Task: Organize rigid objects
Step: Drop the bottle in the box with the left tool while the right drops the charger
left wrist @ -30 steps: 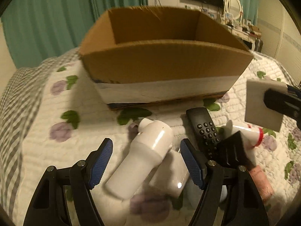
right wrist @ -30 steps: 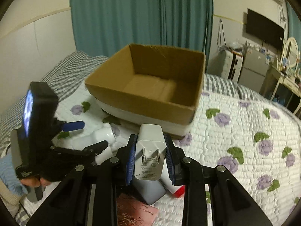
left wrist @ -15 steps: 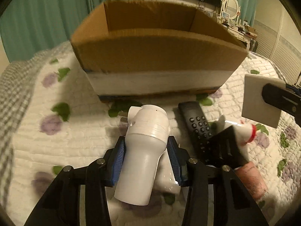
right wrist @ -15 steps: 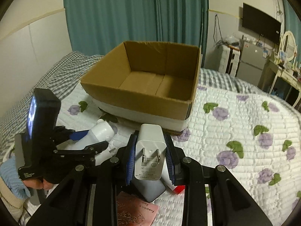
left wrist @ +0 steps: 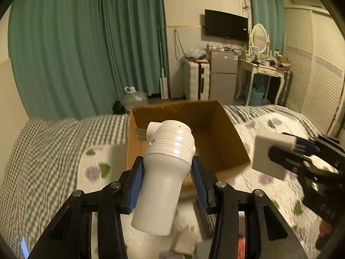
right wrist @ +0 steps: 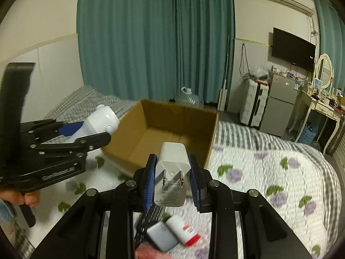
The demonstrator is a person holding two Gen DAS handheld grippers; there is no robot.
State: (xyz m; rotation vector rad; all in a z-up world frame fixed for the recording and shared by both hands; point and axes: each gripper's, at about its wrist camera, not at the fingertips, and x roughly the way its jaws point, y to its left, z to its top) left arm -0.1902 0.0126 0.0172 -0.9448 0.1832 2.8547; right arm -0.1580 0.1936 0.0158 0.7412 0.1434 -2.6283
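Observation:
My left gripper point(left wrist: 168, 183) is shut on a white cylindrical plug device point(left wrist: 166, 172) and holds it in the air in front of the open cardboard box point(left wrist: 235, 142). It also shows in the right wrist view point(right wrist: 101, 123), left of the box point(right wrist: 138, 142). My right gripper point(right wrist: 172, 181) is shut on a white Huawei charger point(right wrist: 171, 177), prongs facing the camera, held above the bed near the box's front edge. The charger shows at the right in the left wrist view point(left wrist: 271, 153).
On the flowered quilt point(right wrist: 269, 172) below the right gripper lie a black remote point(right wrist: 148, 215), a small grey-white block point(right wrist: 161, 235), a white and red item point(right wrist: 183, 231) and a pink item point(right wrist: 148, 252). A fridge point(right wrist: 278, 110) and dresser point(right wrist: 319, 112) stand beyond the bed.
My left gripper closed on the white plug device and lifted it off the bed. Both grippers have risen, so the box now sits lower in both views.

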